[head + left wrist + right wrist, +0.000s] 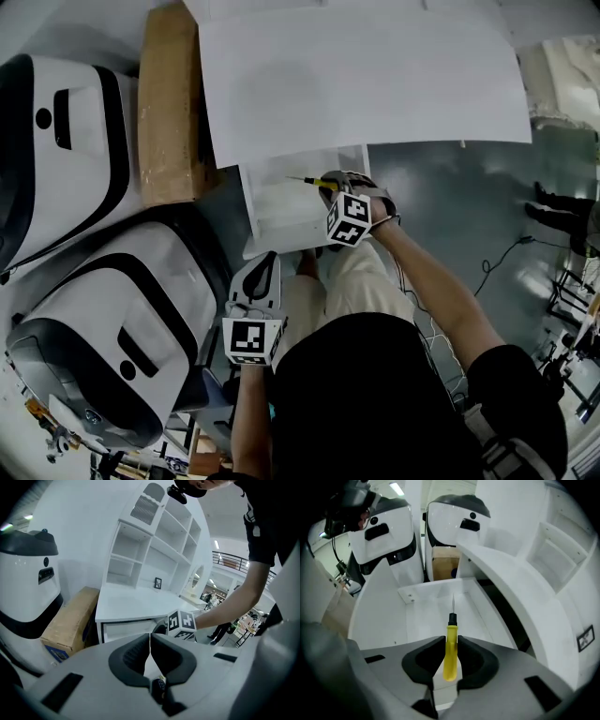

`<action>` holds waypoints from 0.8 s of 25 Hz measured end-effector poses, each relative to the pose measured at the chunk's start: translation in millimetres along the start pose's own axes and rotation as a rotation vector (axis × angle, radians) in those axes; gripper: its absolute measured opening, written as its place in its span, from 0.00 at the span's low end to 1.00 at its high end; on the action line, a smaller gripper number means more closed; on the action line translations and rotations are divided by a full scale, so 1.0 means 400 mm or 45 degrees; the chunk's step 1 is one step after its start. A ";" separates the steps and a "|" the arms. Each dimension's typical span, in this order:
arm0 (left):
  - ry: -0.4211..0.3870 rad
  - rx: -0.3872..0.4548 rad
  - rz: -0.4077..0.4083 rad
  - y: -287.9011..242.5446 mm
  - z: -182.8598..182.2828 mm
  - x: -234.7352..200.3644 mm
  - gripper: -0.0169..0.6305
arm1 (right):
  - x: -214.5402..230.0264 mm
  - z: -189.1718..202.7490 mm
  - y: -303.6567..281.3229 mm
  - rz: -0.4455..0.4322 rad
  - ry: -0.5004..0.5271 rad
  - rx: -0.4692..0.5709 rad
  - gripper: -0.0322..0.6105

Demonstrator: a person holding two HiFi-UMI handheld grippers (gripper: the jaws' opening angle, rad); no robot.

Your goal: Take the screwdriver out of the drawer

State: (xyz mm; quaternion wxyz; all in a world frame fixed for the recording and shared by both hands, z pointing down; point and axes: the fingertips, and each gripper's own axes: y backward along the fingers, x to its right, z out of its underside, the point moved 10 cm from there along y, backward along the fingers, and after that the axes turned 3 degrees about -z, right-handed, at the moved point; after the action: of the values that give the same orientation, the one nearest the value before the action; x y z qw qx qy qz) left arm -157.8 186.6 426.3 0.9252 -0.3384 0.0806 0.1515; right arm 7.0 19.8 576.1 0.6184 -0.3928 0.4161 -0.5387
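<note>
right gripper view shows the right gripper (450,641) clamped on the yellow-handled, thin-bladed screwdriver (450,658), held above the open white drawer (422,613), removal seemingly nearly done, while the left gripper (150,641) waits near-left, closed and empty.

I find no words, brands or numbers I can read. The marker cubes (349,218) carry only black-and-white square patterns (codes, not lettering). The blue label (56,652) on the cardboard box (70,620) and the small framed card (158,583) at the desk's (136,604) back edge are too small to read.
</note>
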 end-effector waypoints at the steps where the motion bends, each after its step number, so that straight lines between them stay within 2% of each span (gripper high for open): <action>1: -0.009 0.005 0.005 0.001 -0.009 0.004 0.07 | -0.003 -0.004 0.028 0.008 -0.027 0.029 0.20; 7: -0.074 0.044 0.046 -0.002 -0.072 0.031 0.07 | 0.000 -0.027 0.197 0.058 -0.249 0.239 0.20; 11: -0.125 0.122 0.060 -0.009 -0.135 0.047 0.07 | 0.016 -0.050 0.319 0.099 -0.397 0.424 0.20; 18: -0.142 0.221 0.072 0.008 -0.216 0.069 0.07 | 0.021 -0.059 0.524 0.120 -0.620 0.736 0.20; 20: -0.133 0.246 0.070 0.014 -0.236 0.071 0.07 | 0.024 -0.058 0.573 0.133 -0.647 0.826 0.20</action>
State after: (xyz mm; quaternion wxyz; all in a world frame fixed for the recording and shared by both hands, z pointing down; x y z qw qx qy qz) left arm -137.2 135.5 344.2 0.9520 -0.2370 0.0558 0.1856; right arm 63.7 34.9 353.1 0.8196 -0.2766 0.0782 -0.4956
